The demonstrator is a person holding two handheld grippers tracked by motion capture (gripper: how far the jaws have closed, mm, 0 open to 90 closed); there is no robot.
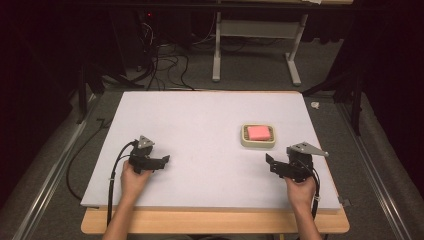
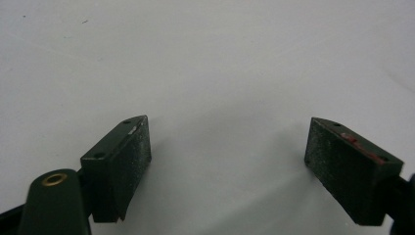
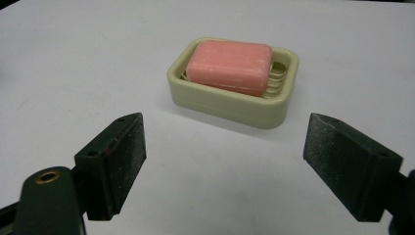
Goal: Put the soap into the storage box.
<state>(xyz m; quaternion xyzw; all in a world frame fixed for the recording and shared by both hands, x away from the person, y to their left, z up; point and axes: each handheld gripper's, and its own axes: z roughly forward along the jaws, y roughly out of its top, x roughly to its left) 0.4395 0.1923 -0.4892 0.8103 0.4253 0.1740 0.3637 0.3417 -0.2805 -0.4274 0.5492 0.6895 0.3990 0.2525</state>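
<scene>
A pink bar of soap [image 1: 258,132] [image 3: 231,66] lies in a cream soap dish [image 1: 246,141] [image 3: 230,105] on the right half of the white mat [image 1: 210,125]. My right gripper [image 1: 270,163] [image 3: 225,161] is held just in front of and slightly right of the dish, jaws wide open with nothing between them. My left gripper [image 1: 165,160] [image 2: 227,156] rests low over the mat's left front part, also open and empty, with bare white mat [image 2: 205,73] ahead of it.
The mat covers a wooden table [image 1: 215,222] whose front edge shows near the person's forearms. Metal rails [image 1: 45,185] run along both sides. Cables [image 1: 165,65] and a grey stand [image 1: 255,35] sit on the floor beyond the table's far edge.
</scene>
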